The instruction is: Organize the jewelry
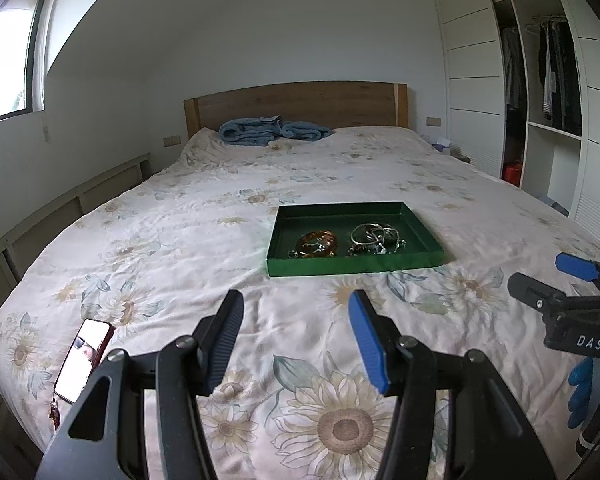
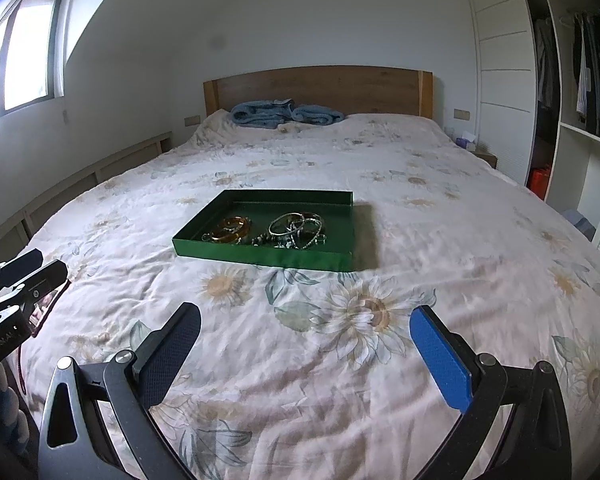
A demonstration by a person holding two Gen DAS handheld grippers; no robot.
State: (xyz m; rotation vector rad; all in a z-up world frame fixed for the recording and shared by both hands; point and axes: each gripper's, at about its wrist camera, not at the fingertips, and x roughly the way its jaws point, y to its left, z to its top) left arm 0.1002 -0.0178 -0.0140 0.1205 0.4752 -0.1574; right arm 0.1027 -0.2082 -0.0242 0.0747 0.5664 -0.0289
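A shallow green tray [image 1: 352,268] [image 2: 260,255] lies on the flowered bedspread. Inside it sit an amber bangle [image 1: 317,243] [image 2: 231,228] on the left and a tangle of silver bangles and chains [image 1: 376,238] [image 2: 296,230] on the right. My left gripper [image 1: 296,312] hovers over the bed short of the tray, open, nothing between its fingers. My right gripper [image 2: 306,326] also hangs in front of the tray, open wide and empty. Each gripper shows at the edge of the other's view, the right gripper [image 1: 548,280] to the right, the left gripper [image 2: 40,268] to the left.
A phone [image 1: 85,360] with a lit screen lies near the bed's front left edge. A folded blue blanket [image 1: 274,131] rests by the wooden headboard [image 1: 296,106]. An open wardrobe [image 1: 548,92] with hanging clothes stands to the right, a window [image 1: 8,60] to the left.
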